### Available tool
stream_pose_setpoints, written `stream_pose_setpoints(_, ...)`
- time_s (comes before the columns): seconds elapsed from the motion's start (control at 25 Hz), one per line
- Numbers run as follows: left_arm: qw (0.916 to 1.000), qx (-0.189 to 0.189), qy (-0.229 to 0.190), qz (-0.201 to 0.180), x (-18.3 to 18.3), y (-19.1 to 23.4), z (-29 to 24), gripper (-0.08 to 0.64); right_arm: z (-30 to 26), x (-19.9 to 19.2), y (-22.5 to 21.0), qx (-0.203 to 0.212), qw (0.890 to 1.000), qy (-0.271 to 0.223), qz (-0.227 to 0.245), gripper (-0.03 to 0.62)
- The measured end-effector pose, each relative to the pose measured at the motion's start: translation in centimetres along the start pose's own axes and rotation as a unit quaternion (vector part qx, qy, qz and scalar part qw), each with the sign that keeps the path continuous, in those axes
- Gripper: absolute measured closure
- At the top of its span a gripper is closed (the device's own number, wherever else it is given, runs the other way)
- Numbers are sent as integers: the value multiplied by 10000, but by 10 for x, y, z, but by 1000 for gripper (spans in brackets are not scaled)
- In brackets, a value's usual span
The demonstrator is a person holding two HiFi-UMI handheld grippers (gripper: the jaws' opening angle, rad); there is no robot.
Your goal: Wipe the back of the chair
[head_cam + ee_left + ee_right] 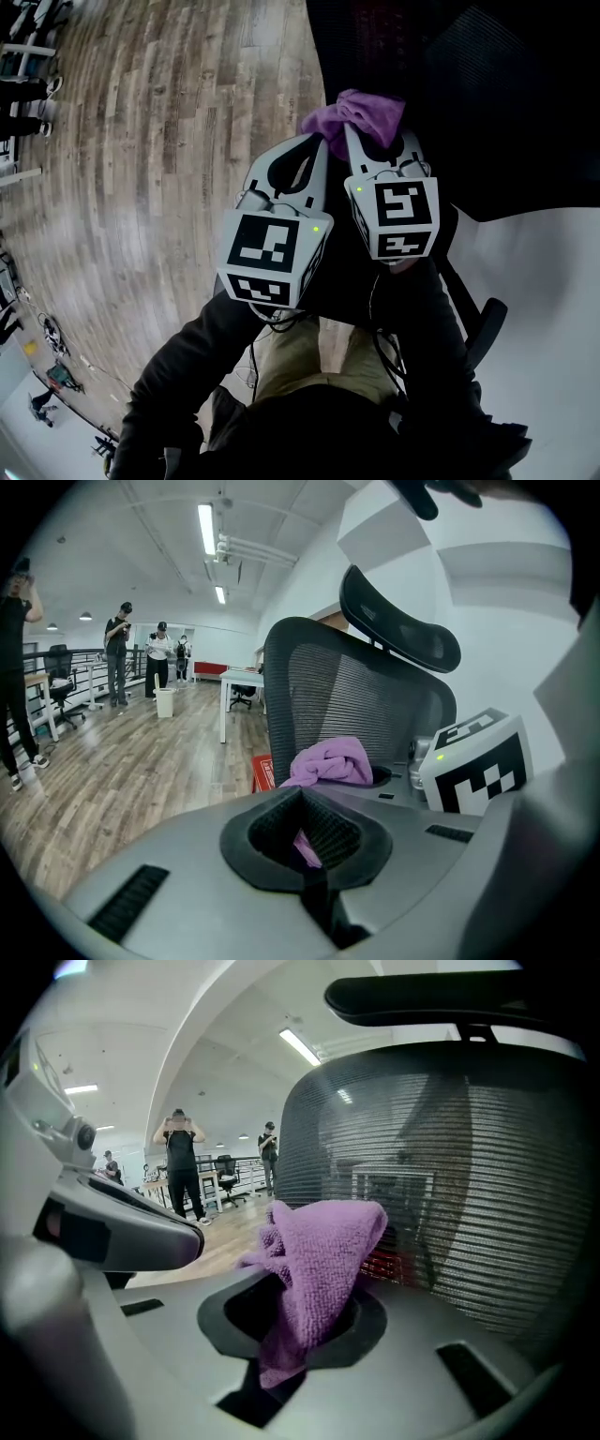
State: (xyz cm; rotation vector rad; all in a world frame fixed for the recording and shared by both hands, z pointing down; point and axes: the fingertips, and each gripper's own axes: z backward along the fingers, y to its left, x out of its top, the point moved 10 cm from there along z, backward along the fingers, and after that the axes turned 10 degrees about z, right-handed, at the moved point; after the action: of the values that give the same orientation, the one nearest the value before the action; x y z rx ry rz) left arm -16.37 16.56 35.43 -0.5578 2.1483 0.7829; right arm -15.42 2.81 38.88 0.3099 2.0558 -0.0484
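Wood-plank floor point(141, 141) fills the head view from 7 to 12 o'clock, and a pale, plain surface point(544, 281) lies at 4 o'clock. The chair point(450, 75) is a dark mass at 1 o'clock. In the left gripper view the floor point(103, 780) runs back through a long, white-ceilinged room lit by strip lights point(206, 527). People point(120, 649) stand at 10 o'clock, with a white bin point(165, 701) near them and a white table point(239, 682) beyond. A white wall point(506, 621) rises at 2 o'clock behind the chair. The chair's mesh back point(356, 705) stands upright at the centre, its headrest point(398, 621) above at 1 o'clock and something red point(262, 771) low by its near edge. The purple cloth point(356, 117) bunches just ahead of both grippers, close against the chair back. The right gripper point(352, 136) is clamped on it; in its own view the cloth point(319, 1269) rises out of the closed right gripper point(300, 1312), with the mesh point(469, 1176) filling 1 to 4 o'clock just behind. The left gripper point(322, 142) sits beside it at 9 o'clock. In its own view the left gripper point(302, 794) has its tips together and a sliver of the cloth point(307, 847) pinched between the pads. The bulk of the cloth point(333, 761) lies just past them. From the back's 9 o'clock edge, bare floor stretches to the table.
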Motion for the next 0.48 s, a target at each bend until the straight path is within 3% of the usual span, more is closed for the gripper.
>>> stream_pose_setpoints(0.48,9993,-249,161,-241,-6,-40,-21,560,27,-21,-27,-195,9996,-39,-195,523)
